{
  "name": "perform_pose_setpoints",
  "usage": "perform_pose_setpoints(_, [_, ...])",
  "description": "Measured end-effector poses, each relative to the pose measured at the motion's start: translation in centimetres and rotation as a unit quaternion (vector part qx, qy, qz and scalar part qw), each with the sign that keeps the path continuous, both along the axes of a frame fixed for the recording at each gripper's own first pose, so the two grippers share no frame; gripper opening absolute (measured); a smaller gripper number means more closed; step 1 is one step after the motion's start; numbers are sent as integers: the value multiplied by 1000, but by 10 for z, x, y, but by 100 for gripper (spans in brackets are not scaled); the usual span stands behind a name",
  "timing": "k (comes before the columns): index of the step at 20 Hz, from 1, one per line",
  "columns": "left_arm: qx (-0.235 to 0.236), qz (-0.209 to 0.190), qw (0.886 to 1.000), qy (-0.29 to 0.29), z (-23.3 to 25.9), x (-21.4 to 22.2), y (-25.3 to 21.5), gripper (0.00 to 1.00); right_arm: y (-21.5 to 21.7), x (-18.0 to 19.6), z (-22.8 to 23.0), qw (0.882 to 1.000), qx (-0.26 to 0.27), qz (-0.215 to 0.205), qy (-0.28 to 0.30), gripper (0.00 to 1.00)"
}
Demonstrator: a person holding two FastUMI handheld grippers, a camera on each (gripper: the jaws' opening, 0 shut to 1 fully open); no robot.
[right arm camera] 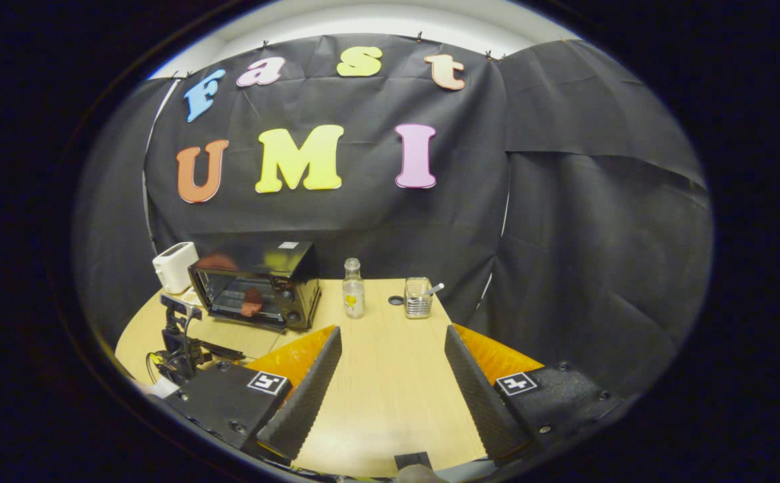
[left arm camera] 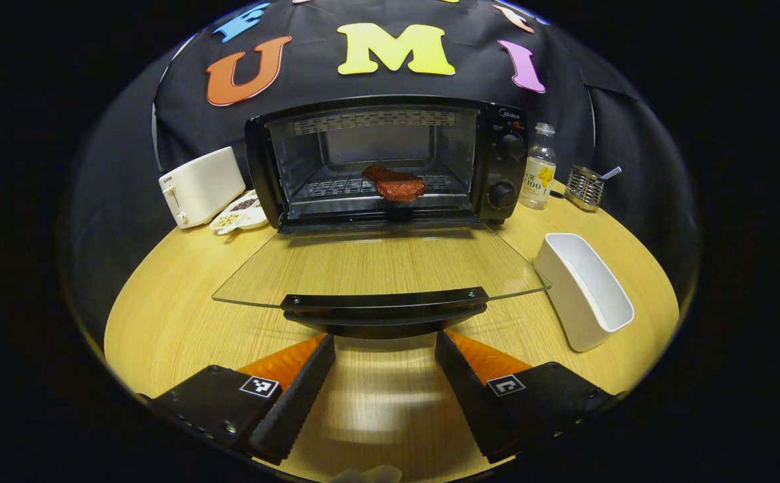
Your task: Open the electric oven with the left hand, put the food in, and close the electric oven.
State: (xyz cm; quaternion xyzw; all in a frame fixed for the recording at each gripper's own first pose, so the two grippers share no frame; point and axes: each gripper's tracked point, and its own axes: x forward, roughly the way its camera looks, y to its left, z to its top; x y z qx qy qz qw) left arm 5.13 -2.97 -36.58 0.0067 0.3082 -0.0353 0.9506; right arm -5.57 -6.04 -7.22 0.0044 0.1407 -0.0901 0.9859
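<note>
Counter [left arm camera: 175,315] wide, bare wood left and front. Oven [left arm camera: 390,161] at back, glass door [left arm camera: 379,268] dropped flat, its handle [left arm camera: 384,307] just past my left tongs [left arm camera: 385,362], which gape, gripping nothing. Bin [left arm camera: 584,288] right of the door edge. Meat [left arm camera: 394,183] on the rack inside. My right tongs [right arm camera: 393,376] spread wide over open counter, well apart from the oven.

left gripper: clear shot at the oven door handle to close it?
Probably yes. The left gripper is open and lined up just short of the door handle, with bare table between them. The white container sits off to the side, apart from the door.
</note>
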Motion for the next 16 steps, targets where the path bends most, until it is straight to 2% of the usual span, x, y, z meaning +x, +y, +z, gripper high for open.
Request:
perform_pose_setpoints(7, [-5,-6,999,-32,38,7,4,97,14,5,-2,1000,3,5,-3,98])
perform_pose_setpoints(16, [-11,-14,995,-99,107,46,0,97,8,4,1,1000,20,-8,-8,98])
